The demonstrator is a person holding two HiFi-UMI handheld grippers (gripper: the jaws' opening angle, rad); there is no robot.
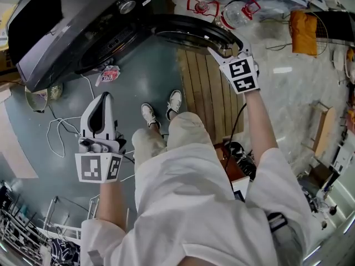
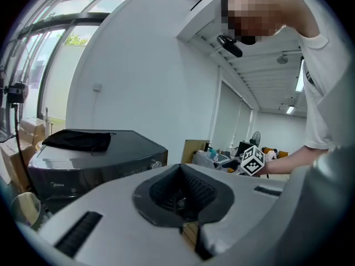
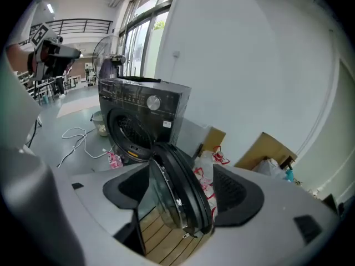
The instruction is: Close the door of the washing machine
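Observation:
A dark front-loading washing machine (image 1: 55, 32) stands at the upper left, its drum opening (image 1: 108, 46) uncovered. Its round glass door (image 1: 188, 29) is swung wide open toward the right. My right gripper (image 1: 224, 50) is at the door's outer rim. In the right gripper view the door (image 3: 177, 193) fills the gap between the two jaws, both pads against it, and the machine (image 3: 141, 107) is behind. My left gripper (image 1: 102, 107) hangs low on the left, well away from the machine, shut on nothing. In the left gripper view its pads (image 2: 183, 195) meet, and the machine (image 2: 94, 159) is at the left.
A wooden pallet (image 1: 208, 98) lies under the open door. White cable (image 1: 58, 132) and a small packet (image 1: 109, 73) lie on the floor before the machine. Plastic bags (image 1: 222, 4) are piled behind the door. A wire rack (image 1: 33, 237) stands at the lower left.

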